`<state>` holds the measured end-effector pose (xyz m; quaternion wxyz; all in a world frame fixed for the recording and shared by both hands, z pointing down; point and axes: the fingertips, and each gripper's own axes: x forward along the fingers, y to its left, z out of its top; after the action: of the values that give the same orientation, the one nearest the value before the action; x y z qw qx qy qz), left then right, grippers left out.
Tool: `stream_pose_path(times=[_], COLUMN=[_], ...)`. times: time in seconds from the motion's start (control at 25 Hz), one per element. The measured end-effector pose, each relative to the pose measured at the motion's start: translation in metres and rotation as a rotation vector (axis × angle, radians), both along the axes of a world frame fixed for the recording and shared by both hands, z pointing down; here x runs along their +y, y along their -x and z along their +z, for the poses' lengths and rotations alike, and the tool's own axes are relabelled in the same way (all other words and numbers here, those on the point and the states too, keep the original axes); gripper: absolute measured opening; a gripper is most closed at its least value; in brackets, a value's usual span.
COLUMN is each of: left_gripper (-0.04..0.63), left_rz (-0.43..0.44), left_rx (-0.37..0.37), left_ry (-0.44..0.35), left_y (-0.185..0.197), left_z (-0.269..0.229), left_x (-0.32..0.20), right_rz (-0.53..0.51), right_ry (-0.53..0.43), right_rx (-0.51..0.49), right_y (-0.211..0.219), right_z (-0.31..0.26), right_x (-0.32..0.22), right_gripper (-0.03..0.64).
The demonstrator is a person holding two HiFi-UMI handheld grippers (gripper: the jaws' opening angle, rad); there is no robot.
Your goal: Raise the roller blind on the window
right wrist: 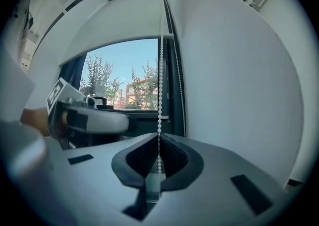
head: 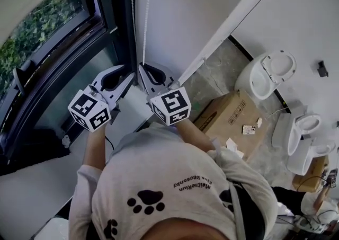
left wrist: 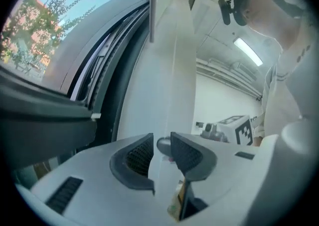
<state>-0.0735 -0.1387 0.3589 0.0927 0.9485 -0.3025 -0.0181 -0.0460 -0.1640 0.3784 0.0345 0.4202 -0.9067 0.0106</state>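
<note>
Nearest, your right gripper (right wrist: 158, 142): dark jaws pinched together on the white beaded cord (right wrist: 160, 85), which runs straight up from the grip. Just beside it on the left, your left gripper (left wrist: 162, 137): jaws apart, gripping nothing. A pale blurred streak, possibly that cord, crosses the gap. Cord axis: vertical, so your next hold probably lies directly above or below the right grip. Farthest, the white fabric roller blind (right wrist: 124, 20): partly raised over the dark-framed window (right wrist: 124, 85).
</note>
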Motion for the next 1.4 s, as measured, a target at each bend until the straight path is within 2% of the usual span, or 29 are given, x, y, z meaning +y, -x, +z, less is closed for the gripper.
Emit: stream_pose_path(times=[0.36,0.6,0.72,0.8,1.04,1.4], left_gripper=[0.094,0.092,0.020,0.017,0.009,0.009], left_rz=[0.100,0.118,0.126,0.124,0.066,0.007], left_rx=[0.035,-0.002,-0.037,-0.063,-0.010,-0.033], left_ry=[-0.155,-0.225,-0.245,-0.258,-0.243,-0.182], left_y=[-0.021,-0.035,-0.041,-0.044,-0.037,-0.036], left_z=[-0.101,-0.139,-0.146,-0.146,-0.137,-0.103], left_x=[-0.006,-0.019,-0.022,-0.022,-0.027,-0.034], right_rz=[-0.010,-0.009,-0.008,-0.002,0.021,0.013], right_ry=[0.007,0.002,-0.007,-0.011,-0.007,0.034], right_rx=[0.008,0.021,0.021,0.021,0.025,0.077], right_y=[0.005,0.007,0.009,0.009,0.005,0.004], right_z=[0.004,0.004,0.002,0.002,0.009,0.041], right_x=[0.003,0.005,0.005,0.004,-0.002,-0.001], right_gripper=[0.012,0.012,0.012,0.012,0.012,0.012])
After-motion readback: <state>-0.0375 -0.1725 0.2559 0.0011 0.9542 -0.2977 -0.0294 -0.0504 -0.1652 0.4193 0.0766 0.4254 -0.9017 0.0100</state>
